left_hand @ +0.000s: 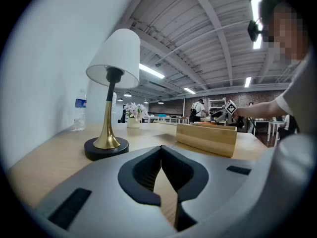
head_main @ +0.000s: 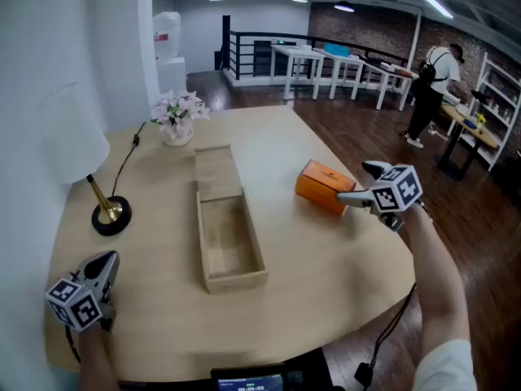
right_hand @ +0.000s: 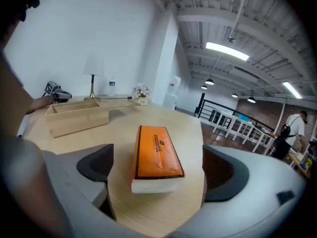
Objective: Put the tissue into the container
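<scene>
An orange tissue pack (head_main: 324, 186) lies flat on the round wooden table (head_main: 326, 275), to the right of a long open wooden container (head_main: 230, 247). My right gripper (head_main: 352, 182) is at the pack's right end, open wide. In the right gripper view the tissue pack (right_hand: 155, 154) lies between the two pads of the right gripper (right_hand: 157, 158), and neither pad touches it. My left gripper (head_main: 108, 261) rests low at the table's near left edge. Its jaws meet at the tips in the left gripper view (left_hand: 161, 152), with nothing in them. The container (left_hand: 205, 138) stands ahead of it.
A table lamp (head_main: 106, 212) with a white shade stands at the left, its cord running back toward a vase of flowers (head_main: 177, 119). A flat wooden panel (head_main: 216, 172) adjoins the container's far end. People work at benches beyond the railing (head_main: 431, 80).
</scene>
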{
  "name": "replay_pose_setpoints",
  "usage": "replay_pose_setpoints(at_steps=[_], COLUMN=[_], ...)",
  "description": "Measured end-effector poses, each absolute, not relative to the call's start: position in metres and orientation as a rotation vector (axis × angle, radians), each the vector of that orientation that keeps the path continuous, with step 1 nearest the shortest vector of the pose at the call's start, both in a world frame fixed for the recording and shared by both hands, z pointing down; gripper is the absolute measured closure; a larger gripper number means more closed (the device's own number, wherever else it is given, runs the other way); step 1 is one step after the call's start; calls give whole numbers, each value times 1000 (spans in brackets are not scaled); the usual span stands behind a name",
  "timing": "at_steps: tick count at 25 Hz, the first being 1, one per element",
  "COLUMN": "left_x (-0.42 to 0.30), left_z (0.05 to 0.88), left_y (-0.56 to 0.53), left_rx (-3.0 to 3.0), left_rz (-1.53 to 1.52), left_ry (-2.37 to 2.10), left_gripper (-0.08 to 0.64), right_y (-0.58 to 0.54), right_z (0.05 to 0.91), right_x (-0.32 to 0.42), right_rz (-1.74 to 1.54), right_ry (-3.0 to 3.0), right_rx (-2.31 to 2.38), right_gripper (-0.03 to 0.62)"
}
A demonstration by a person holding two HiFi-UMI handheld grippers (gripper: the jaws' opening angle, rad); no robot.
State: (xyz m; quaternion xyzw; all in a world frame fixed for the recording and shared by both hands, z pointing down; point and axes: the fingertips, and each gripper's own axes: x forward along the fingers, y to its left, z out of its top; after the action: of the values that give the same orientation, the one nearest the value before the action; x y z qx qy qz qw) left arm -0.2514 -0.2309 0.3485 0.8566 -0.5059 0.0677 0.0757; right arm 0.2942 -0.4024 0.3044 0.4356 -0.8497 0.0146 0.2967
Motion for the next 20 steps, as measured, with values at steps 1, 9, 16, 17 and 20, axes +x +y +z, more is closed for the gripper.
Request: replay_pose_setpoints(at_steps=[1, 9, 16, 17, 20], left_x=[-251, -250, -250, -250, -250], left_z=[349, 349, 348, 348, 349], left_y=[-231, -231, -231, -232, -235], left_rx=[2569, 2565, 2569, 2571, 2574], left_rz=[203, 199, 198, 198, 197], left_ry=[-1515, -1509, -1512, -1512, -1511], left_gripper=[551, 551, 551, 551, 551], right_y=[-407, -438, -451, -449, -443], right_z=[313, 348, 378, 378, 376], right_x=[290, 263, 265, 265, 261], right_rz=[36, 93, 104, 102, 110], right_ry=[-2215, -2053, -1908, -1896, -1872], right_rx=[1118, 942, 962, 967, 981], right_gripper=[37, 37, 113, 126, 163])
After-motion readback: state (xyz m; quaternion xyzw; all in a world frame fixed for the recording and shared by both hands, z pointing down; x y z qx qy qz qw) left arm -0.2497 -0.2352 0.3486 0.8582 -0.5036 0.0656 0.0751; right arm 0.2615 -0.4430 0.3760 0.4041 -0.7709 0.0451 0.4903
